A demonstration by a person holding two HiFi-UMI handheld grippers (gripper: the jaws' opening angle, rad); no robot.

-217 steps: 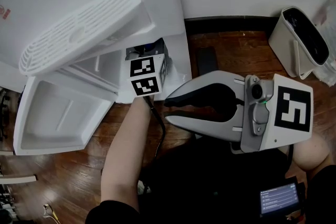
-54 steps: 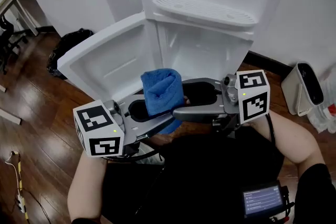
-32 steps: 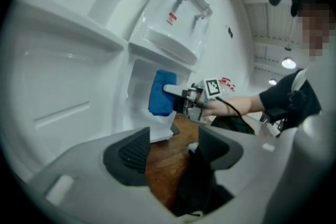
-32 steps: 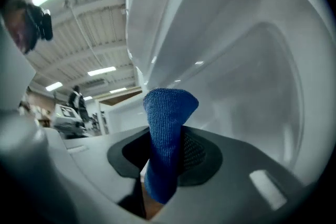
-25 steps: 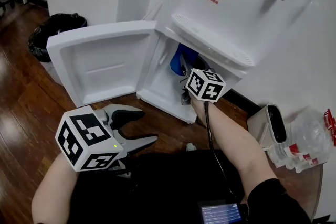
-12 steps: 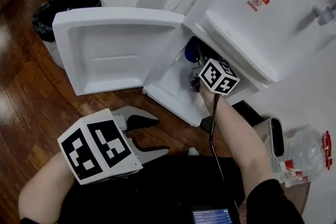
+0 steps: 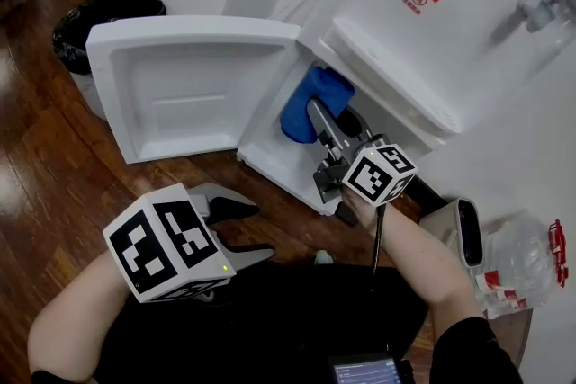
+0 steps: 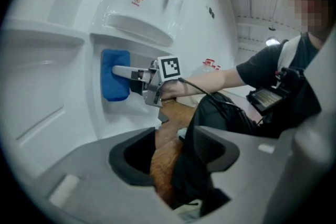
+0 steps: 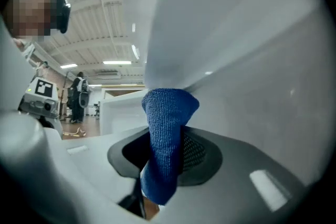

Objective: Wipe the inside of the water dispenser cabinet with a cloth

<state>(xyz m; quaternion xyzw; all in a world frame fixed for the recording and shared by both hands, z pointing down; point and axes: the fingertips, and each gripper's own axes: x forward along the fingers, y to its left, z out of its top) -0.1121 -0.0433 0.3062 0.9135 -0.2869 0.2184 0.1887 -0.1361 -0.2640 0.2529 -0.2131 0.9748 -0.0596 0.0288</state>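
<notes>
The white water dispenser [image 7: 423, 22] stands with its lower cabinet door [image 7: 180, 94] swung open to the left. My right gripper [image 7: 315, 114] reaches into the cabinet opening, shut on a folded blue cloth [image 7: 310, 102] that rests against the cabinet's inner wall [image 9: 252, 60]. The right gripper view shows the cloth [image 9: 165, 134] pinched upright between the jaws. My left gripper [image 7: 247, 234] hangs low over the floor, away from the cabinet; its jaws have just been closing but stand apart with nothing between them. From the left gripper view, the cloth [image 8: 115, 81] shows at the cabinet mouth.
A black bin bag [image 7: 99, 18] sits on the wooden floor behind the open door. At the right, a white bin [image 7: 468, 234] and a pack of plastic bottles [image 7: 531, 265] stand by the wall. Two taps [image 7: 540, 9] jut out above the drip tray.
My right gripper has drawn back from deep in the cabinet toward its opening, bringing the blue cloth into plain sight. The left gripper has stayed put, its jaws a little narrower.
</notes>
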